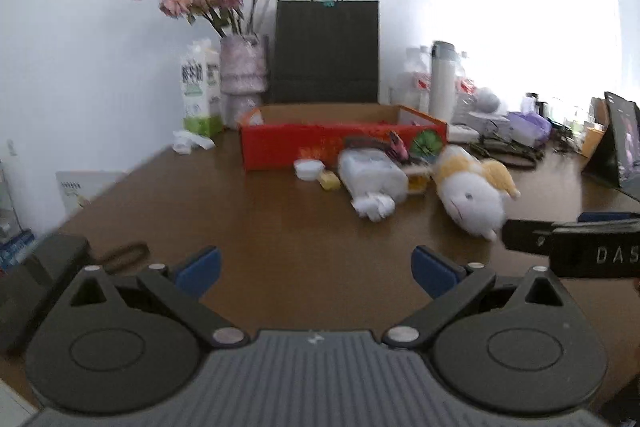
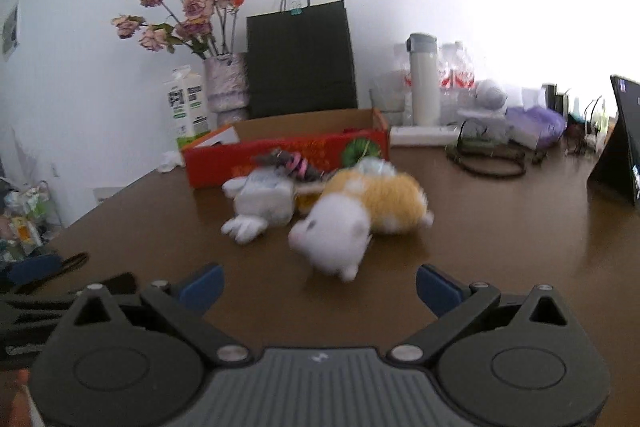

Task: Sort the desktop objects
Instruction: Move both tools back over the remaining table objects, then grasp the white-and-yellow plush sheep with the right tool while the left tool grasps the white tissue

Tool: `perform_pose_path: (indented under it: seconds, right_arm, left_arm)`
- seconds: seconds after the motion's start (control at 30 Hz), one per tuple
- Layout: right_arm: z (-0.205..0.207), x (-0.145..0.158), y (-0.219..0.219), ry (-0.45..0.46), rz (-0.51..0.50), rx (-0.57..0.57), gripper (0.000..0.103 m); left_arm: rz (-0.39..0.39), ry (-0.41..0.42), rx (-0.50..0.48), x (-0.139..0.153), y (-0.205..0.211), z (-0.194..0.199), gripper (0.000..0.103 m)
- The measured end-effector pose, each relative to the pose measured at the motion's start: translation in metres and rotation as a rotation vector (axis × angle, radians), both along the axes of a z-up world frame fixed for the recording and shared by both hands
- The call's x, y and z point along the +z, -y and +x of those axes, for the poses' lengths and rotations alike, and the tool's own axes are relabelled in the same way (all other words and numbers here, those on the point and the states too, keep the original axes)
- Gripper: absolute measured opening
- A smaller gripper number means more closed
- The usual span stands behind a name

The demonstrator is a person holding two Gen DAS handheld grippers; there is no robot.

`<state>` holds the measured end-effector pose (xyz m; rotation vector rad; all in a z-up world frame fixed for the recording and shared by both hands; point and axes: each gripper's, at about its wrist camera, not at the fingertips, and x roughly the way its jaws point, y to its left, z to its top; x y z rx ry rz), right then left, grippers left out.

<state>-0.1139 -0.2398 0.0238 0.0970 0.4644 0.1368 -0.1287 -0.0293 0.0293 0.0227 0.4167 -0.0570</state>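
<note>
Just ahead of the right tool (image 2: pixel 318 285), on the bare brown table (image 2: pixel 500 227), lies the plush (image 2: pixel 352 223). The tool's blue pads (image 2: pixel 202 287) stand wide apart with nothing between them, and the toy's white head is near the gap, a little past the fingertips and roughly centred. Its long axis runs slantwise away from the tool, white head nearest, yellow body trailing back and to the right toward the red box (image 2: pixel 280 155). A straight advance would therefore meet the head end-on; I judge that a grasp across the body calls for the tool to come round toward the toy's flank.

The left tool (image 1: pixel 316 267) is likewise spread open and empty, over bare table. From it the plush (image 1: pixel 472 195) lies well off to the right, nearer the right tool, so the right hand looks the better placed. Beside the toy, toward the table's middle, sit a white pack (image 1: pixel 372 175) and small pieces, all in front of the box (image 1: pixel 320 143).
</note>
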Motion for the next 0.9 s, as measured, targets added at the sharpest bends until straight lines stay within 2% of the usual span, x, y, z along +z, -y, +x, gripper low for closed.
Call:
perform_pose_path:
  seconds: [0.13,0.23,0.43,0.7,0.9]
  right_arm:
    - [-0.009,-0.007,-0.002,-0.009,-0.04,-0.011,0.103]
    - [-0.007,-0.005,0.002,-0.011,-0.014,-0.013,0.103]
    - [0.006,-0.008,0.007,-0.041,0.009,-0.016,0.103]
    - [0.037,-0.005,0.016,-0.074,0.046,-0.032,0.103]
    - [0.076,-0.005,0.02,-0.126,0.08,-0.033,0.103]
  left_arm:
    - [-0.029,-0.046,-0.023,-0.007,-0.001,0.005,0.103]
    - [-0.047,-0.045,-0.012,-0.008,-0.001,0.008,0.103]
    - [-0.037,-0.07,-0.015,-0.01,0.002,0.022,0.103]
    - [-0.045,-0.091,-0.028,-0.003,0.005,0.06,0.103]
    - [-0.076,-0.118,-0.051,0.001,0.002,0.1,0.103]
